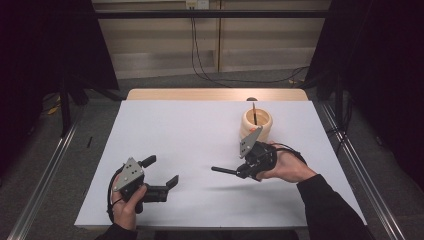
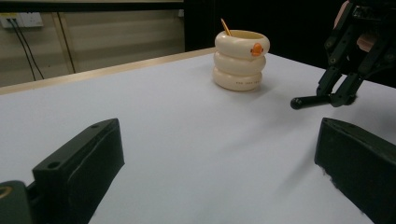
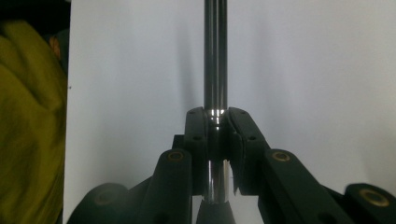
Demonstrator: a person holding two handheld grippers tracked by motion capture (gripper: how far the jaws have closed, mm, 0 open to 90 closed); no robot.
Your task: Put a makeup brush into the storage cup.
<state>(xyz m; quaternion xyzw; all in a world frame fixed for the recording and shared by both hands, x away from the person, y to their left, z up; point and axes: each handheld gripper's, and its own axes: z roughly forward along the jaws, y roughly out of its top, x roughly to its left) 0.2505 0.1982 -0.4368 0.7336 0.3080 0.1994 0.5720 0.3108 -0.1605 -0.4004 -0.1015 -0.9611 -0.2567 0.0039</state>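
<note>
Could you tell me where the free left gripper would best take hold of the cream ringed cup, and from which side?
Grip the cup around its stacked rings from the side, likely at a groove between rings, where jaws could seat. It stands upright; a thin stick juts from its mouth, so avoid coming from above. The left gripper is open.

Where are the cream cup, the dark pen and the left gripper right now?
cream cup [image 2: 240, 65]: left gripper view, middle ring of its wall.
dark pen [image 3: 215, 56]: right gripper view, shaft above the jaws.
left gripper [image 1: 162, 175]: high view, between its open fingertips.
</note>
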